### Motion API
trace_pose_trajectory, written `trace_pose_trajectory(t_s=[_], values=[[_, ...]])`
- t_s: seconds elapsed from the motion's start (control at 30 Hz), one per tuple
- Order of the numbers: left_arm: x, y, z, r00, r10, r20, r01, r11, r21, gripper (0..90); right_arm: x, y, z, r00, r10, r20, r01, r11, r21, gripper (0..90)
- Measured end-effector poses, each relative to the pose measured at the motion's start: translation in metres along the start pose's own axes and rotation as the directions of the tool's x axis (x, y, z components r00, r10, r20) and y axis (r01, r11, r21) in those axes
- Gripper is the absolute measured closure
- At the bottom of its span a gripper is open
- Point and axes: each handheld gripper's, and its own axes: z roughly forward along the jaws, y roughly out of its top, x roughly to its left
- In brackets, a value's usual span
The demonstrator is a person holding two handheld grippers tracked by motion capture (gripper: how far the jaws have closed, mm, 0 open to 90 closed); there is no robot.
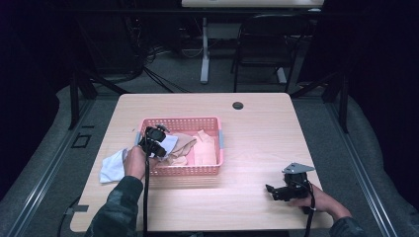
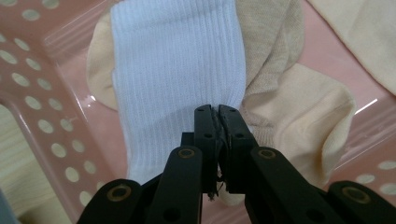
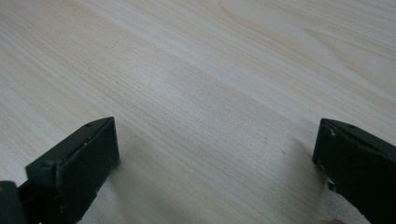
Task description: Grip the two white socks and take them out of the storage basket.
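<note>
My left jaws are pressed together at the bottom middle of the left gripper view, and they look to be pinching the near edge of the white ribbed sock (image 2: 177, 79); the fabric runs right down to the tips, though the bite itself is hidden behind them. I take it that I grip the edge so that the sock can be lifted clear without dragging its neighbours along.

In the high view my left gripper (image 1: 154, 140) sits at the left end of the pink perforated basket (image 1: 185, 171), left of centre, with my left hand (image 1: 134, 162) just below it. Under the white sock lies a tan sock (image 2: 273, 42), and lower right of it a cream sock (image 2: 303, 121), all resting on the basket floor. Outside the basket's left wall a white cloth (image 1: 111, 168) lies on the bench (image 1: 257, 133), perhaps already taken out.

My right gripper (image 1: 277, 191) rests low at the lower right of the high view, well apart from the basket. Its jaws stand spread wide over bare wood, holding nothing, so I judge it is simply parked.
</note>
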Motion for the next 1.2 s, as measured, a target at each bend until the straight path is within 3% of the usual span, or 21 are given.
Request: trace_pose_trajectory(t_s=[0.4, 1.0, 1.2], values=[[0.006, -0.001, -0.024, 0.9999, 0.016, -0.005, -0.016, 0.9975, -0.069, 88.8, 0.000, 0.000, 0.000, 1.0000, 0.003, -0.001, -0.003, 1.000, -0.004, 0.0], [0.014, 0.008, -0.074, 0.9994, 0.026, -0.024, -0.030, 0.9834, -0.179, 90.0, 0.000, 0.000, 0.000, 1.0000, 0.003, -0.002, -0.003, 1.000, -0.004, 0.0], [0.013, 0.009, -0.076, 0.9988, 0.048, -0.011, -0.049, 0.9857, -0.161, 89.9, 0.000, 0.000, 0.000, 1.0000, 0.003, -0.002, -0.003, 1.000, -0.004, 0.0]])
